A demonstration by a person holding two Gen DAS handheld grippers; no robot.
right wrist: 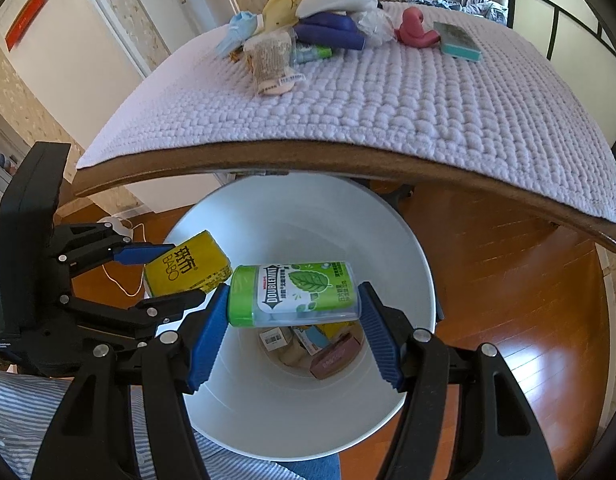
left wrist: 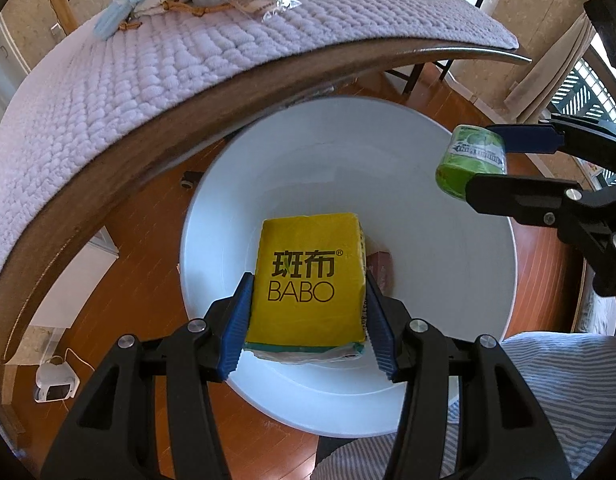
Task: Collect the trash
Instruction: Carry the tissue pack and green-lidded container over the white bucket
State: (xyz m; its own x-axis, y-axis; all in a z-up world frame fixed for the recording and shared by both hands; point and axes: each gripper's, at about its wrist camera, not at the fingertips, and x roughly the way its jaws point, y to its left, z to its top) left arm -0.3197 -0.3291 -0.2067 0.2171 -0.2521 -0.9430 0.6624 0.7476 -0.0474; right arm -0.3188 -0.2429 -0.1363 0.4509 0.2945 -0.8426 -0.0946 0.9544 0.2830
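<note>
Tabletop [right wrist: 388, 112] with a quilted lilac cover, far side, carrying a heap of mixed items [right wrist: 308, 28]. Below its near edge, on the wooden floor [right wrist: 508, 300], a white bin [right wrist: 408, 264] with discarded packets at its bottom. Left gripper [left wrist: 308, 304], over the bin, clamped on a yellow BABO tissue pack [left wrist: 308, 280]. Right gripper [right wrist: 293, 316], just beside it to the right, clamped end to end on a green Doublemint bottle [right wrist: 293, 294], held sideways above the bin mouth.
</note>
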